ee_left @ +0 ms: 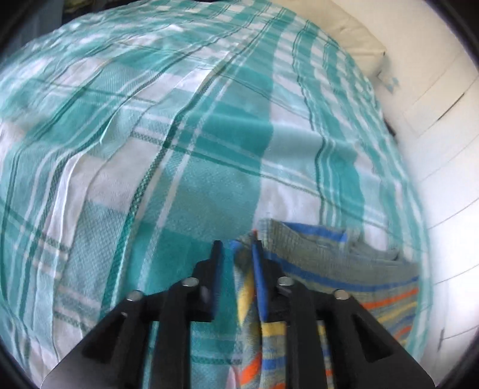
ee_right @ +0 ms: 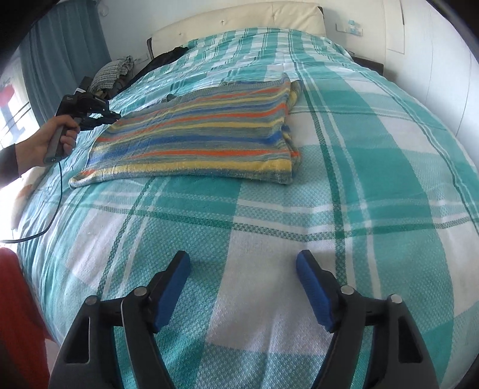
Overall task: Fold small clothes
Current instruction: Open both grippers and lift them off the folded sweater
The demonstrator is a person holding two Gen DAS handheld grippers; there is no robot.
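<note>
A striped garment (ee_right: 197,134) in blue, orange, yellow and grey lies folded flat on the bed. My left gripper (ee_left: 236,248) is nearly closed on a pinch of its edge (ee_left: 344,269); the cloth runs between the blue pads. In the right wrist view the left gripper (ee_right: 115,115) sits at the garment's far left corner, held by a hand. My right gripper (ee_right: 243,263) is open and empty, low over the bedspread, well in front of the garment.
The bed is covered by a teal and white plaid bedspread (ee_right: 359,179). A cream headboard (ee_right: 239,18) stands at the far end. Dark and checked clothes (ee_right: 119,71) lie at the far left. A cable (ee_right: 57,209) trails off the left edge. Something red (ee_right: 18,299) is at lower left.
</note>
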